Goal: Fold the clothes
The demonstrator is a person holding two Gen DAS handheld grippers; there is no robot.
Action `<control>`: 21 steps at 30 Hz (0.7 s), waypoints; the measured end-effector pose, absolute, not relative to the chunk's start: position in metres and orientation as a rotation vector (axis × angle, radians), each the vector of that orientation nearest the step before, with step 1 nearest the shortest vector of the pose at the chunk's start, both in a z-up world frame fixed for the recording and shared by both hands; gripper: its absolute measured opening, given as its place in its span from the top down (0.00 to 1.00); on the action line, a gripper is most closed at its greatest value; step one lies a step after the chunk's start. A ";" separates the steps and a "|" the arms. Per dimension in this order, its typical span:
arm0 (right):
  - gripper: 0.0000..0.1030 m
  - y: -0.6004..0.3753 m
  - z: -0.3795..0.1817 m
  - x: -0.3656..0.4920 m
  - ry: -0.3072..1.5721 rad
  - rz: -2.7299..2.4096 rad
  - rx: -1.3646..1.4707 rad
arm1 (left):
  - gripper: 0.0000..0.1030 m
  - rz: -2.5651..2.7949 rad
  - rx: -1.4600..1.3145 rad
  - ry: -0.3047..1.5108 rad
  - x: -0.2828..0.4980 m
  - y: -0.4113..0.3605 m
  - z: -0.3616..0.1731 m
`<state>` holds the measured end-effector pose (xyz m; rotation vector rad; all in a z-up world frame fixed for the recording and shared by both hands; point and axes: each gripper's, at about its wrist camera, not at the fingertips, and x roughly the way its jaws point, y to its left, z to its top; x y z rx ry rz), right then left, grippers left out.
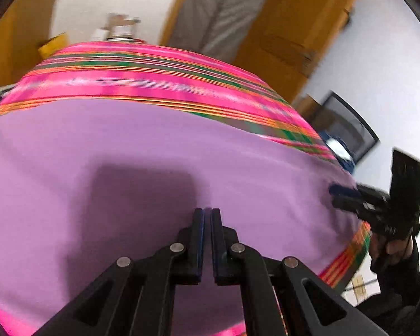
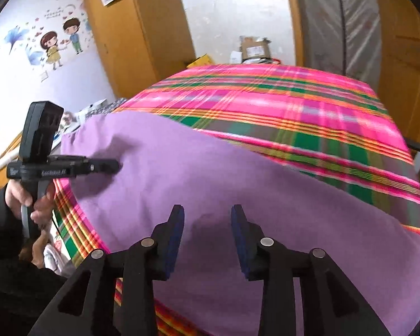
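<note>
Left wrist: blurred purple garment [image 1: 154, 145], edges cropped.

Left wrist view smeared by motion blur: plaid bedcover [image 1: 159, 84] stripes streaked, clutter [image 1: 120, 29] beyond its far edge unreadable. Lilac garment [image 1: 154, 154] cut off by the lower and left frame edges, outline and type undeterminable. Near portion hidden under the left gripper [image 1: 207, 212] linkage; cloth between its closed tips not confirmable. Right gripper [image 1: 333, 196] blurred at the right margin, hand [image 1: 389, 249] behind it partly cropped. Right wrist view: garment's near edge concealed beneath gripper arms, right side cropped. Boxes [image 2: 252, 49] past the bed too small to identify.
</note>
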<state>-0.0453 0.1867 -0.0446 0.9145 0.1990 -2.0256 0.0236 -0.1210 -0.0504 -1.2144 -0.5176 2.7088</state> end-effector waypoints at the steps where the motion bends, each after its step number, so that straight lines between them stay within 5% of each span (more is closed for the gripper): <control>1: 0.65 0.181 -0.046 -0.045 0.203 -2.013 0.920 | 0.96 2.735 -1.217 -0.541 0.027 -0.132 -0.051; 21: 0.65 0.104 -0.043 -0.058 0.190 -1.912 0.951 | 0.96 2.968 -1.234 -0.720 0.035 -0.224 -0.053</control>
